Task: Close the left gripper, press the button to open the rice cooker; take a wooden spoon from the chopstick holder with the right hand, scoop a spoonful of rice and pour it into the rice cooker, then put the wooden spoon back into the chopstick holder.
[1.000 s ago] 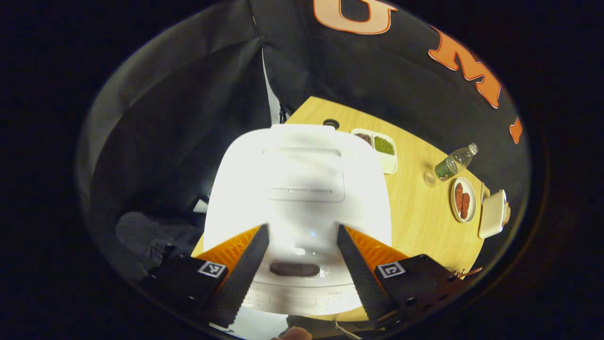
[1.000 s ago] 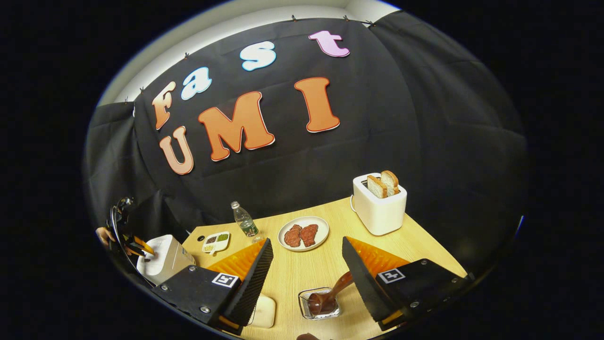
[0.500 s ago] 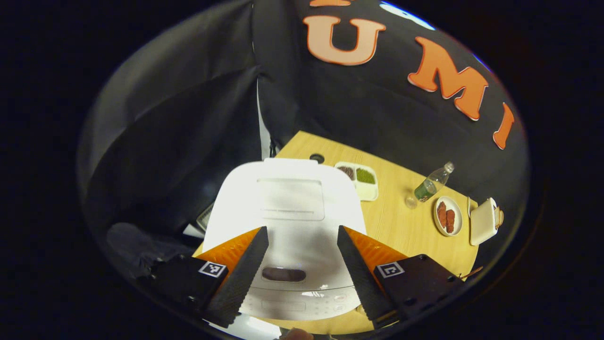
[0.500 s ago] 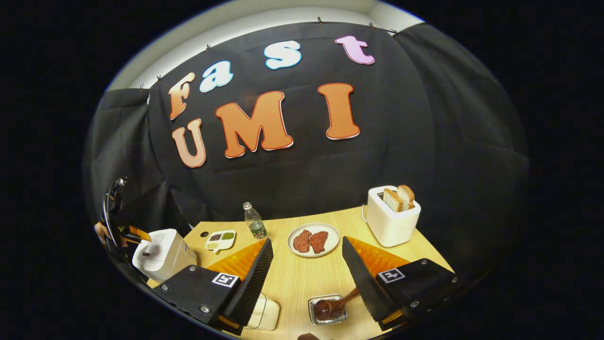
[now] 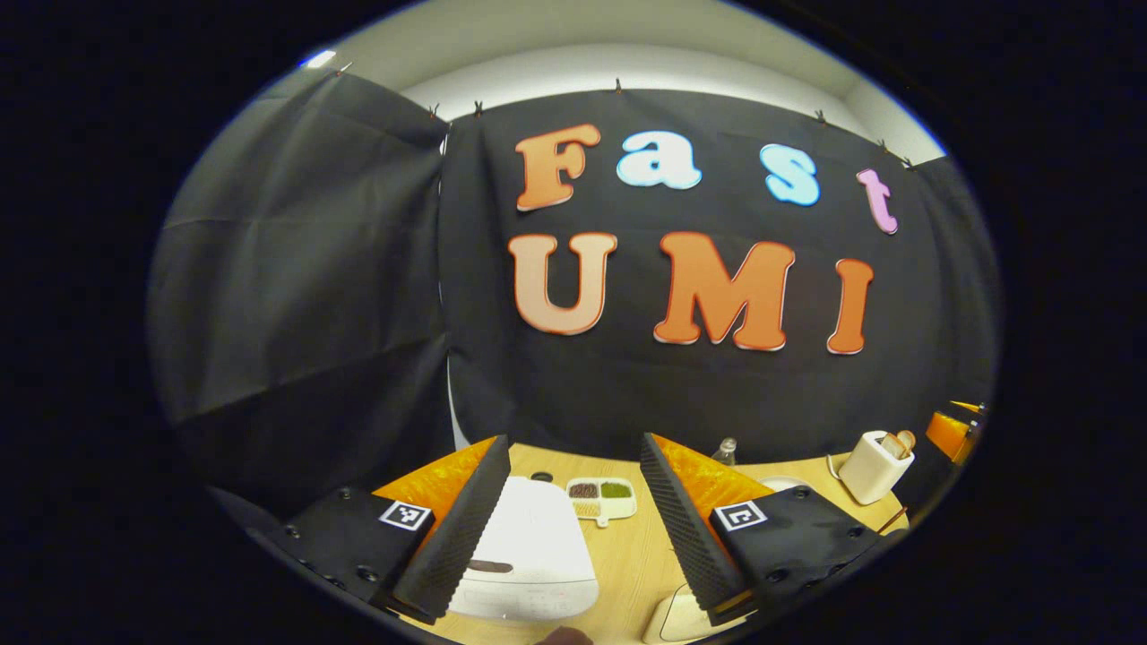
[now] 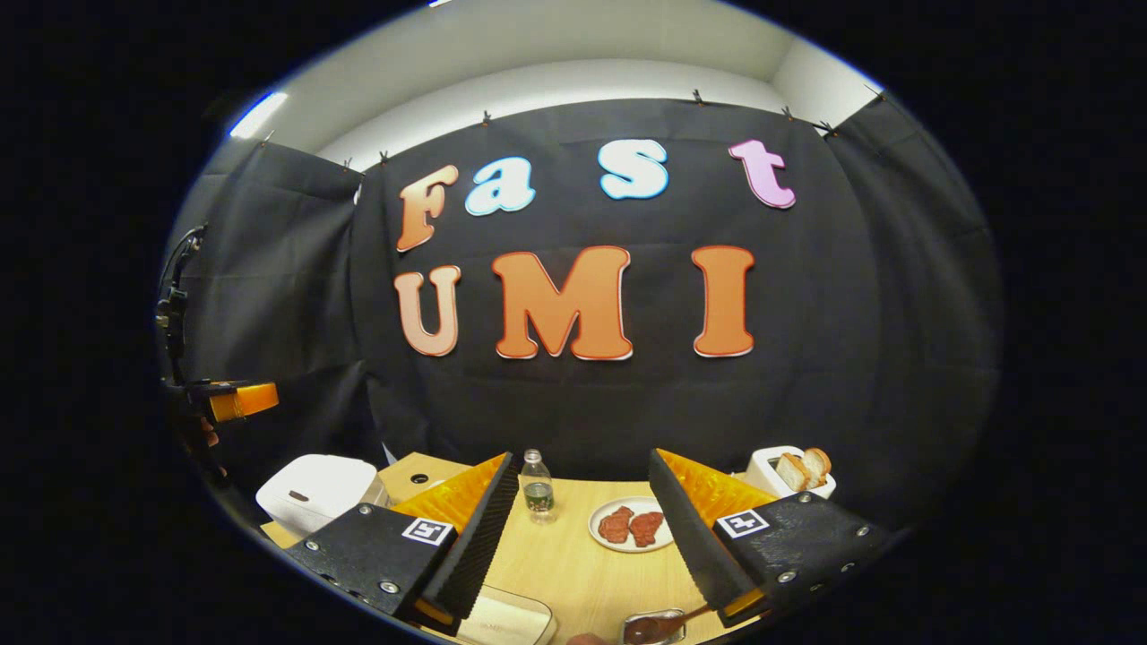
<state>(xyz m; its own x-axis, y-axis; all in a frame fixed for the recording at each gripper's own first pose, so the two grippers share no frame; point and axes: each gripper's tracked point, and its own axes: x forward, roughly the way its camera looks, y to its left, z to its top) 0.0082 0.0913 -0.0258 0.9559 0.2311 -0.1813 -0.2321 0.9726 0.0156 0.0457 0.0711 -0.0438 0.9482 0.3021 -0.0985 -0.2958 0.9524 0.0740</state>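
Observation:
The white rice cooker stands with its lid down at the bottom of the left gripper view, below and just ahead of my left gripper, which is open and holds nothing. The rice cooker also sits low left in the right gripper view, with the left gripper raised above it. My right gripper is open and empty. A dark wooden spoon lies in the small chopstick holder at the bottom edge, under the right finger. A white divided dish of grains sits behind the cooker.
On the wooden table stand a water bottle, a plate of meat slices and a white toaster with bread. A cream box lies near the front edge. Black cloth walls close the back and sides.
Both views have tilted up and drawn back: the rice cooker has dropped lower and shrunk in the left gripper view. Its lid stays down. Both grippers stay open.

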